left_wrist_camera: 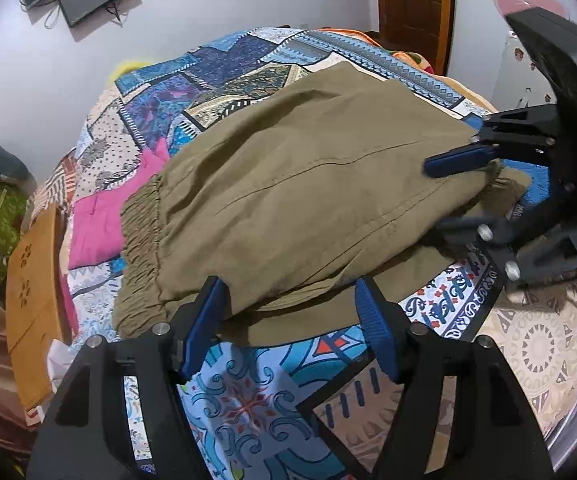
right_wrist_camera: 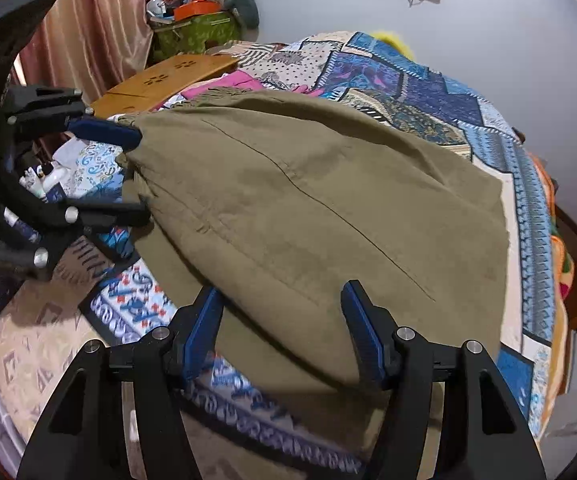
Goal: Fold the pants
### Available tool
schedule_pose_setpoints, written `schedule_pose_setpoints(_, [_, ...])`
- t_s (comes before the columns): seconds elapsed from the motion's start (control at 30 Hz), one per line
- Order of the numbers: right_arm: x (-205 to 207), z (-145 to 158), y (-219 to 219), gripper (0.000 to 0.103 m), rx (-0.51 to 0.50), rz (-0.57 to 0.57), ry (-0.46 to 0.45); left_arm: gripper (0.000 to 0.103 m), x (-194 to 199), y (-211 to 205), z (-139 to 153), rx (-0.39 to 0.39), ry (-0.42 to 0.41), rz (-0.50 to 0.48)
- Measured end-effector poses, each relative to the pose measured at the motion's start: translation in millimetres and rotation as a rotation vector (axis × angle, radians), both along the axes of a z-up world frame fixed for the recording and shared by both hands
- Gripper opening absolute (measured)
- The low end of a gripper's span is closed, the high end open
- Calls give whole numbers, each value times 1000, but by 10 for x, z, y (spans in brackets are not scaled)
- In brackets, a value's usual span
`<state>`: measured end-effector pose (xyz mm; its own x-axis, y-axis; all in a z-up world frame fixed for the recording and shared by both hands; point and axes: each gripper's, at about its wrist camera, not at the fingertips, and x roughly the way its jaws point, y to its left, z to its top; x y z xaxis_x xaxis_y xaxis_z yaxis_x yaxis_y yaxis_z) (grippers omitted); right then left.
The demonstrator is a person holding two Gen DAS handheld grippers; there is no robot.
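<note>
Two hand-held grippers are poised at the near edge of the olive pants (left_wrist_camera: 288, 184), which lie folded over on the patchwork bedspread (left_wrist_camera: 248, 400). The left gripper (left_wrist_camera: 290, 320) and the right gripper (right_wrist_camera: 282, 320) are both held spread, with cloth between the fingers but apparently not pinched. A fold seems just laid, so a fresh grip or a smoothing pass is probably called for next. Only in the left wrist view are the elastic waistband (left_wrist_camera: 140, 236) and a pink garment (left_wrist_camera: 100, 216) plainly seen; only in the right wrist view is the pants' far straight edge (right_wrist_camera: 502, 216) seen.
</note>
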<state>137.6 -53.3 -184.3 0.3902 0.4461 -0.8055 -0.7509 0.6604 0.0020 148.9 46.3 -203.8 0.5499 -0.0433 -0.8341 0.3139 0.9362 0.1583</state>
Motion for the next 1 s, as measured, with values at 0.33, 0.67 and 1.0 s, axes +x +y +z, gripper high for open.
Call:
schedule_pose_setpoints(0.33, [59, 169, 3, 9, 137, -28, 24, 59, 113, -57, 1, 22, -41, 5])
schedule_pose_setpoints(0.67, [-99, 235, -67, 8, 151, 2, 33, 24, -1, -5, 38, 0, -33, 9])
schedule_pose_setpoints(1.0, [-165, 143, -105, 20, 140, -29, 66, 34, -304, 227, 39, -55, -5, 74])
